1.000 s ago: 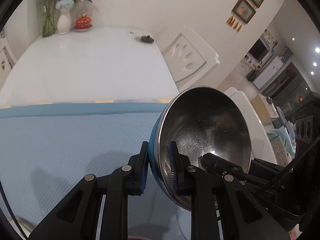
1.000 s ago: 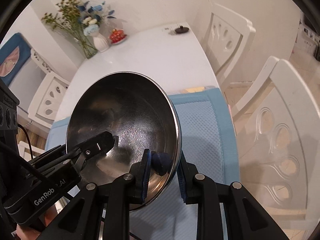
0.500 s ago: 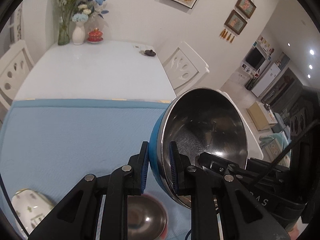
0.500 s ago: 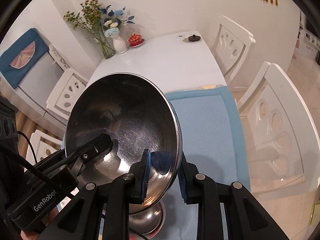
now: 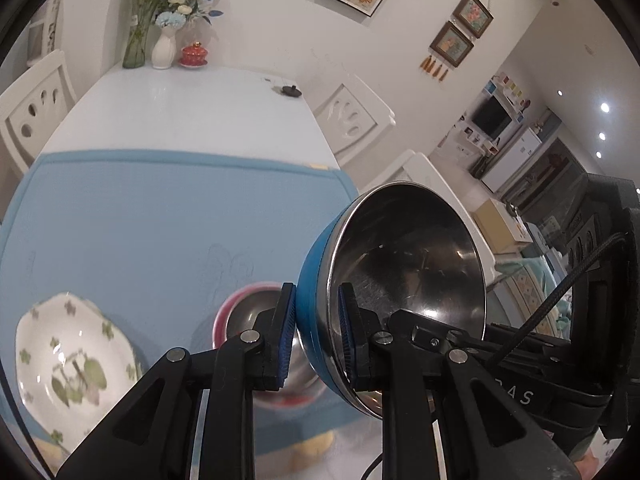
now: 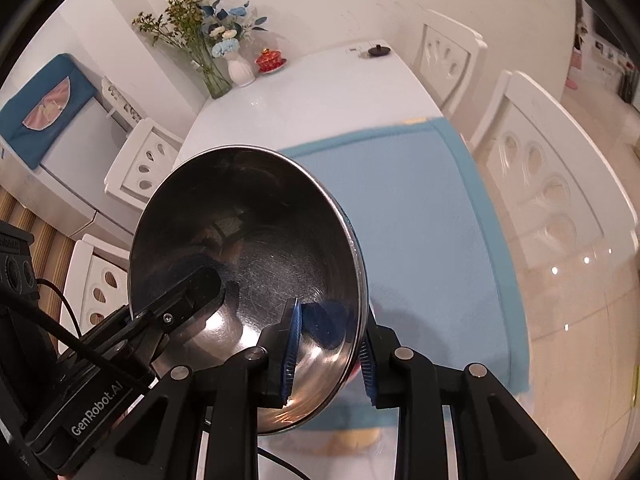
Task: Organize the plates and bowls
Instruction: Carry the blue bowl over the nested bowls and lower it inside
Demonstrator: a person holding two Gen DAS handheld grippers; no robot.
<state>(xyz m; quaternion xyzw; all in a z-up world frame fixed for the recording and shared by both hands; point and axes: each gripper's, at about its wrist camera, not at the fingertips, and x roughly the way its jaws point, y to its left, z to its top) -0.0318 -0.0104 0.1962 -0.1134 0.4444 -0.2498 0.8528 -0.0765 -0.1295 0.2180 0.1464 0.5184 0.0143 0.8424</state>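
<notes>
Both tongs point(image 5: 316, 334) point(image 6: 328, 354) clamp the blue bowl's point(image 5: 404, 280) rim, tilted on edge.

Bright indoor light, ceiling spotlights point(image 5: 604, 108) glaring at right, strong fisheye bending, black corners, near objects blurred

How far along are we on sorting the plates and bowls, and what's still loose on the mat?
Nothing looks finished yet. In hand: the blue steel bowl, tilted on edge in the air, with both the left tongs and the right tongs clamped on its rim. Left: a pink-rimmed steel bowl sits alone on the blue mat, apart from the floral plate. Nesting the held bowl into it seems next.
</notes>
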